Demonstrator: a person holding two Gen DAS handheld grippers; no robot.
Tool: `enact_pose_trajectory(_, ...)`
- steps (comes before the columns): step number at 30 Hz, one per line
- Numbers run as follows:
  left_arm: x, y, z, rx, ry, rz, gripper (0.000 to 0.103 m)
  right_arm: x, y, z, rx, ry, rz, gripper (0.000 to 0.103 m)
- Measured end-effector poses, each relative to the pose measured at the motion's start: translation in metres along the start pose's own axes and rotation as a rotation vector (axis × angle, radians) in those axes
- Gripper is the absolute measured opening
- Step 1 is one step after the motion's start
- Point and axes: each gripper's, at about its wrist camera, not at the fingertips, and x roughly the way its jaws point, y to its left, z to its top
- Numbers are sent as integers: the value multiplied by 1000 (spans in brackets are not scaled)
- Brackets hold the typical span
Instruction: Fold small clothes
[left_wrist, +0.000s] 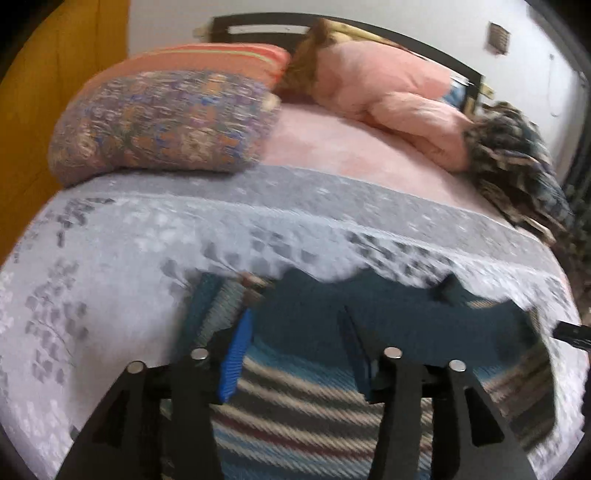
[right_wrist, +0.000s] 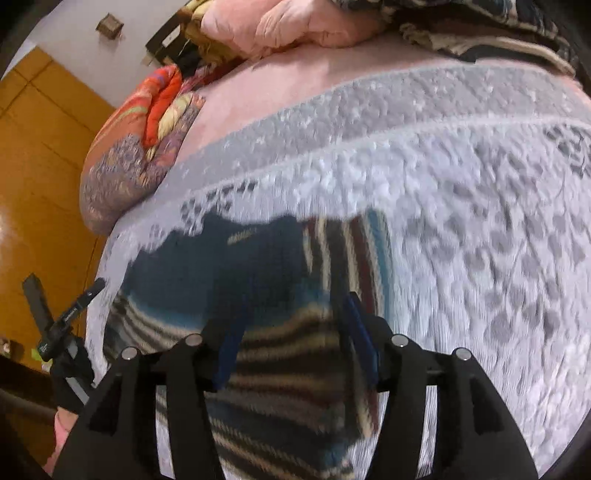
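Note:
A small striped knit garment (left_wrist: 314, 402) with a dark teal upper part lies flat on the pale lace-patterned bedspread (left_wrist: 110, 295). My left gripper (left_wrist: 295, 314) hovers over its near-left area, open, the blue fingers (left_wrist: 236, 354) wide apart with nothing pinched. In the right wrist view the same garment (right_wrist: 240, 266) shows teal at the far side and stripes closer in. My right gripper (right_wrist: 297, 299) is open just above its striped part. The left gripper (right_wrist: 62, 317) shows at that view's left edge. Motion blur hides the fine detail.
A patterned pillow (left_wrist: 162, 125) and a pink quilt (left_wrist: 388, 88) lie at the head of the bed, with a dark patterned cloth (left_wrist: 517, 166) at the right. The black headboard (left_wrist: 266, 27) stands behind. An orange wooden panel (right_wrist: 40, 177) is off the bed's left side.

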Motion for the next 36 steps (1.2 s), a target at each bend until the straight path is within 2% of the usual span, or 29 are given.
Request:
enact_pose_trajectory(3,14,-20,-19,28,80,-54,58,9,-2,-14,-4,47,8,55)
enact_pose_trajectory(6,28,-38,-34,65,130,-63,58,16,-1,-20,-29,60,-16,52)
enact_pose_trajectory(8,37,-43,-42,79,154,-59,58,21,-2,-22,-31,69,-25,32)
enact_pose_trajectory(9,39,-45,-45,84,154,-53,59,22,-3,-22,-29,68,-26,26)
enact_pose_trajectory(10,39,-46,-48,92,148,-46,59,22,-5,-22,-23,63,-25,13)
enact_pose_trajectory(11,39,-48,-50,108,137,-39,60,21,-7,-22,-16,61,-18,12)
enact_pose_trajectory(18,34,-49,-57,120,101,-31,60,-11,-7,-22,19,1,85,11)
enact_pose_trajectory(27,27,-50,-64,140,73,-37,60,14,-21,-32,26,38,-22,11)
enact_pose_trajectory(31,26,-50,-67,143,60,-38,60,28,-31,-37,58,48,-27,13)
enact_pose_trajectory(36,16,-54,-69,153,33,-44,60,18,-23,-38,43,39,-28,17)
